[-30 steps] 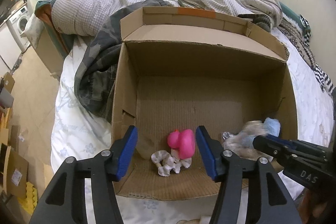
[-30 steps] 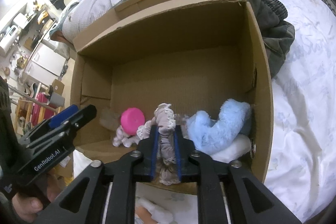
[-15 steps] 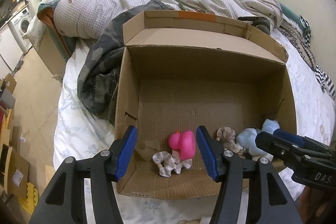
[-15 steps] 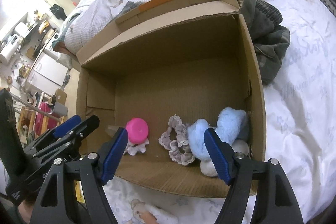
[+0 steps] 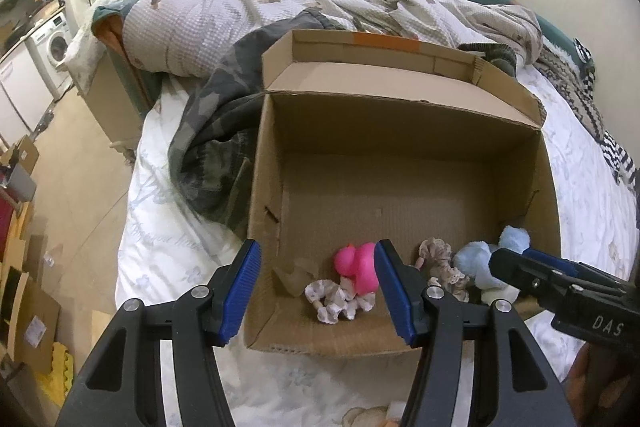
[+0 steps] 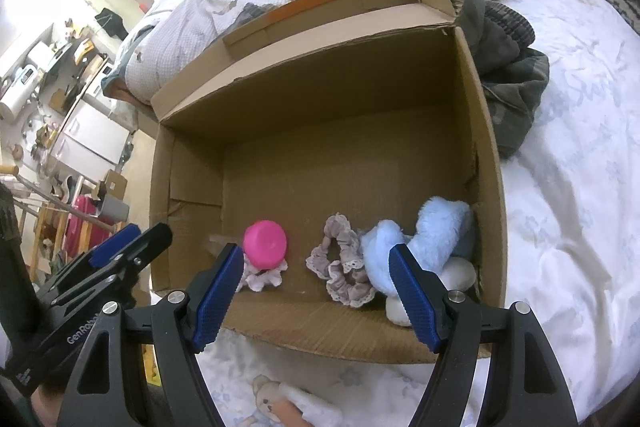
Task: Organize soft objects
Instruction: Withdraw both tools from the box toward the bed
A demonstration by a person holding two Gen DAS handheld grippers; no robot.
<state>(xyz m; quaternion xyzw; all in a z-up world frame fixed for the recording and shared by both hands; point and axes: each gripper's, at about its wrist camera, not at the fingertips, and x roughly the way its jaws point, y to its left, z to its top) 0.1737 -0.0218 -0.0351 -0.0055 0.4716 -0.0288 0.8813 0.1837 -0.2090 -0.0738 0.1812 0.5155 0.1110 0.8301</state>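
Cardboard box (image 6: 486, 163) is seen open on the white bed sheet (image 6: 568, 187), with soft objects lined along its near wall. From left to right in the right wrist view, a pink toy (image 6: 265, 243) is set on a pale frilly scrunchie (image 6: 264, 277), then a mauve lace-edged scrunchie (image 6: 344, 267) is laid flat, then a light blue plush (image 6: 424, 235) is pressed into the near right corner over a white plush (image 6: 460, 273). The left gripper (image 5: 318, 281) is held above the near left corner, jaws about half spread and nothing gripped; the pink toy is seen just inside its right pad. The right gripper (image 6: 318, 287) is held wide apart and empty, with the mauve scrunchie lying below, between its pads, untouched. A small doll (image 6: 280, 407) is seen on the sheet before the box.
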